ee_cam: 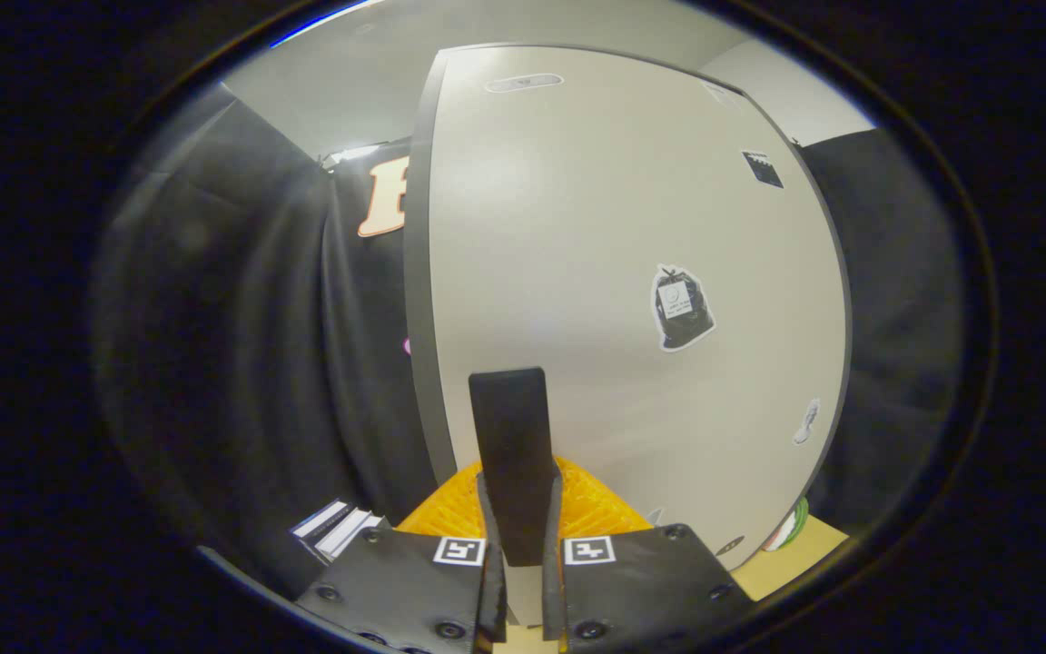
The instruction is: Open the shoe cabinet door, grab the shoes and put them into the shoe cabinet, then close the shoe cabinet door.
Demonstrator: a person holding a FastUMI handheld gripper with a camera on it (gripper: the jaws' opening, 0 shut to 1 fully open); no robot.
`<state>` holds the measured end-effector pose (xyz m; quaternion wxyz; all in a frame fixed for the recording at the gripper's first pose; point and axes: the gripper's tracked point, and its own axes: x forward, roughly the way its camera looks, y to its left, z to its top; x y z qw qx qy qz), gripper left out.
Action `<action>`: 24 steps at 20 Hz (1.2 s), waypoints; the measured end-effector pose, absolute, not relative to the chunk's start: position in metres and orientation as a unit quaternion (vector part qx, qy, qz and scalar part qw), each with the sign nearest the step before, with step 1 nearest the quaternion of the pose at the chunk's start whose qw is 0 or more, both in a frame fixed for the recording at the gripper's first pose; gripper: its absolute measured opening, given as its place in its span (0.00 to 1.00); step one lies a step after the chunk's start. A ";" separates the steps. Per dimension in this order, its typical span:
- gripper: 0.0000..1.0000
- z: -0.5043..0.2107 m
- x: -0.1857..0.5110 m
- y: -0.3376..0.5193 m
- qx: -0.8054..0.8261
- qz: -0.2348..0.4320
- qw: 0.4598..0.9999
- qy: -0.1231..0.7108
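Observation:
The shoe cabinet door (614, 227) is a pale flat panel with a dark rim and several small stickers, and it stands close in front of me. A flat black handle (509, 413) sticks out from the door near its left edge. My gripper (518, 509) is shut on this handle, which stands upright between the two fingers with its upper half rising above the fingertips. The door's dark left edge (419, 291) shows as a thick band. I cannot tell whether the door is ajar. No shoes are in sight.
Black cloth hangs to the left (241, 318) and right (895, 291) of the cabinet. A light wooden surface (795, 559) lies at the door's lower right, with a green and white object (794, 525) at its edge. Some white and dark flat items (334, 529) lie lower left.

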<state>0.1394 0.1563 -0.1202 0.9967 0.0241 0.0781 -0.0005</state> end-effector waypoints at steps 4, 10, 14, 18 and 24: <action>0.17 -0.119 0.108 0.150 0.033 0.021 0.996 0.086; 0.17 -0.107 0.054 0.121 0.042 0.055 0.993 0.092; 0.17 -0.098 0.028 0.094 0.042 0.096 0.990 0.099; 0.17 -0.086 -0.004 0.071 0.040 0.128 0.986 0.102; 0.17 -0.079 -0.027 0.024 0.048 0.146 0.982 0.113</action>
